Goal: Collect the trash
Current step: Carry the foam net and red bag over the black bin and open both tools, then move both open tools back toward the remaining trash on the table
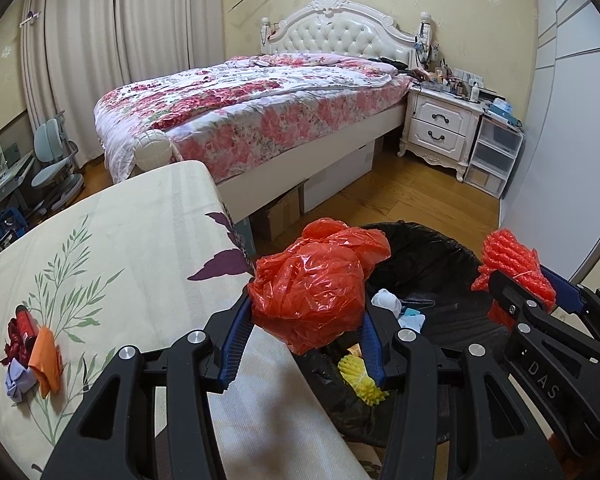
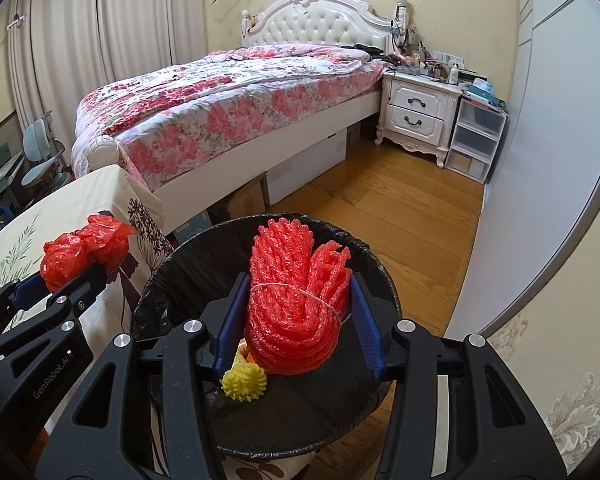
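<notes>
My left gripper (image 1: 306,320) is shut on a crumpled red plastic bag (image 1: 316,288), held over the near left rim of a round bin lined with a black bag (image 1: 432,252). My right gripper (image 2: 296,312) is shut on a tied bundle of red foam netting (image 2: 296,304) and hangs over the bin's opening (image 2: 172,280). From the right wrist view the left gripper with its red plastic bag (image 2: 84,252) is at the left, over the table edge. Inside the bin lie a yellow foam net (image 1: 360,376), white and light-blue scraps (image 1: 400,312); the yellow foam net (image 2: 244,384) shows below the bundle.
A table with a cream floral cloth (image 1: 120,248) stands left of the bin; on it lie a red item, an orange scrap (image 1: 46,356) and a pale scrap. Behind are a bed (image 1: 252,108), boxes under it, a white nightstand (image 1: 440,124), wooden floor and a wardrobe at right.
</notes>
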{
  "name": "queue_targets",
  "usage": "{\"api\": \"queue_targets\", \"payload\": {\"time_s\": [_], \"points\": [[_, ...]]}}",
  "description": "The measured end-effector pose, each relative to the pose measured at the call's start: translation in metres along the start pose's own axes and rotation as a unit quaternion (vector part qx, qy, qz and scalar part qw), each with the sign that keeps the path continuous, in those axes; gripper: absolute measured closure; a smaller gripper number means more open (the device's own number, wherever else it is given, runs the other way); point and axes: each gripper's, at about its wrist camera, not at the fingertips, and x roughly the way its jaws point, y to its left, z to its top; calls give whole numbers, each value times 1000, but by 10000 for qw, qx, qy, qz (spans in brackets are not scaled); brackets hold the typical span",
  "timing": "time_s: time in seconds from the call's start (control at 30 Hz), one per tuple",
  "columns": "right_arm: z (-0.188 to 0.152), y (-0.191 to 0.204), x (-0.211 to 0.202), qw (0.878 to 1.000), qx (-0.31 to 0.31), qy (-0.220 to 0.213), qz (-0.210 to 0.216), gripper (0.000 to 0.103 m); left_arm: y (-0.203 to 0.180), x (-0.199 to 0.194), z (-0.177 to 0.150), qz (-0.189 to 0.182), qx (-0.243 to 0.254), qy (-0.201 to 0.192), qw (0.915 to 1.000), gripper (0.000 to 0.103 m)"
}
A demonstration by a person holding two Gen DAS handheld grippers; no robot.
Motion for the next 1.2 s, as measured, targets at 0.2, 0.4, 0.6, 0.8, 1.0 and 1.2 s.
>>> {"api": "queue_targets", "payload": {"time_s": [0.2,0.4,0.6,0.8,1.0,1.2], "points": [[1,-1,7,10000,18,31,-33,54,-4,10,6,1,9,47,10000,55],[0,-2,8,9999,-32,-16,-166,42,-5,14,6,54,38,53,10000,39],[0,-3,5,9996,-15,-75,-279,37,-1,12,7,190,-1,-28,9998,25],[2,0,-2,9994,-63,-169,-311,28,11,1,7,300,-47,-113,9995,21],[2,11,-12,9995,-121,-214,-196,24,38,-20,0,532,-139,-224,9982,19],[-4,39,-20,9994,-276,-171,82,24,78,-44,-16,858,-402,-215,9953,19]]}}
